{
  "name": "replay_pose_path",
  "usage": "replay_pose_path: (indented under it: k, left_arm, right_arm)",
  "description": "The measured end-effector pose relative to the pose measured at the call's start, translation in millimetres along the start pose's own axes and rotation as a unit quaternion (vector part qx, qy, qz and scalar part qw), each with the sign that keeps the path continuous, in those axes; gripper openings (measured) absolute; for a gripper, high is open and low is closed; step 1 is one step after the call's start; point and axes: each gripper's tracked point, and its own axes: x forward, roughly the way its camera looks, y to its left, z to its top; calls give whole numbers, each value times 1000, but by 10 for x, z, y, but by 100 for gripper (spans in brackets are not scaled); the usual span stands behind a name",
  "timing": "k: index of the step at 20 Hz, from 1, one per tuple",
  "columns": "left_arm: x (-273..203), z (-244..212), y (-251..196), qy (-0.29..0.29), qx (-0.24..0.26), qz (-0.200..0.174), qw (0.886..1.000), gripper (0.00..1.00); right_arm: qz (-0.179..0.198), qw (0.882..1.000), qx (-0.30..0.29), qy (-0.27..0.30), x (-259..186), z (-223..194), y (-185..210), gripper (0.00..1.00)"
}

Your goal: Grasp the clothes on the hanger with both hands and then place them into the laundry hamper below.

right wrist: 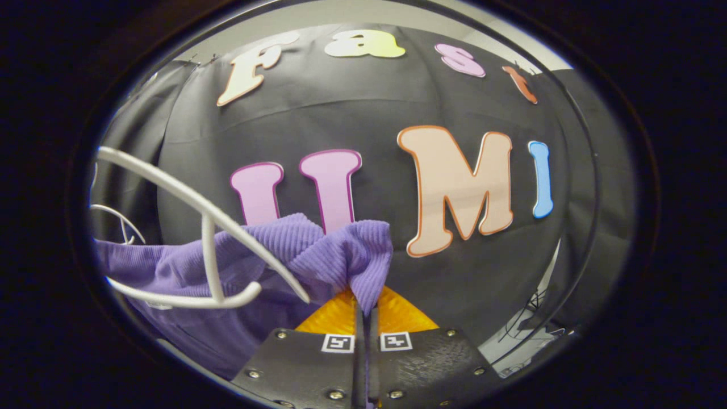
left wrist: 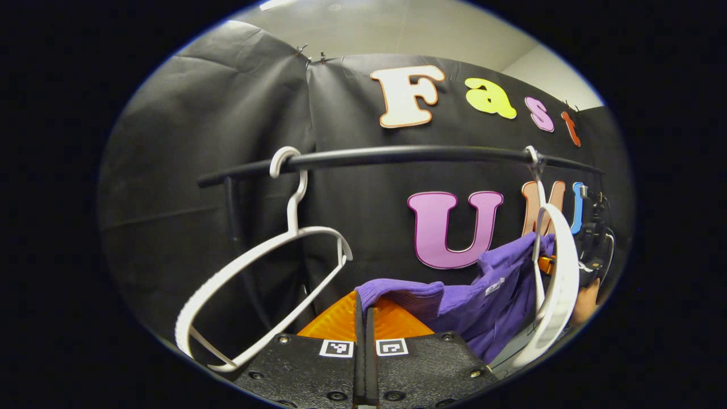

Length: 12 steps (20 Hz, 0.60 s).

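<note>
Both my grippers, left (left wrist: 364, 318) and right (right wrist: 366, 318), pinch the purple garment (left wrist: 483, 295) (hanger (right wrist: 210, 250) at nine o'clock); next, lower it hamperward.

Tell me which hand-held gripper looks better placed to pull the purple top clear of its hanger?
Right, probably. Its hand-held gripper pinches the purple top right beside the white hanger that the cloth drapes around. The left hand-held gripper holds the far end.

A black rail (left wrist: 397, 154) runs across in front of the black cloth wall (left wrist: 227, 142). Above the wall shows a pale ceiling (left wrist: 397, 28). A black post (left wrist: 232, 210) holds the rail's end.
</note>
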Motion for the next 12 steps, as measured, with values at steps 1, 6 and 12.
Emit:
replay_pose_path:
  k: [1, 6, 12]
  left_arm:
    - [-22, -88, -10, 7, -2, 7, 1000, 0]
    - [-242, -517, -149, 34, -12, 16, 999, 1]
    - [-667, -941, -310, 78, -22, 17, 997, 0]
  right_arm:
    - [-1, 1000, -2, 9, -10, -82, -13, 2]
    - [7, 999, 0, 47, -291, -492, 8, 2]
    - [42, 996, -23, 80, -844, -892, 77, 2]
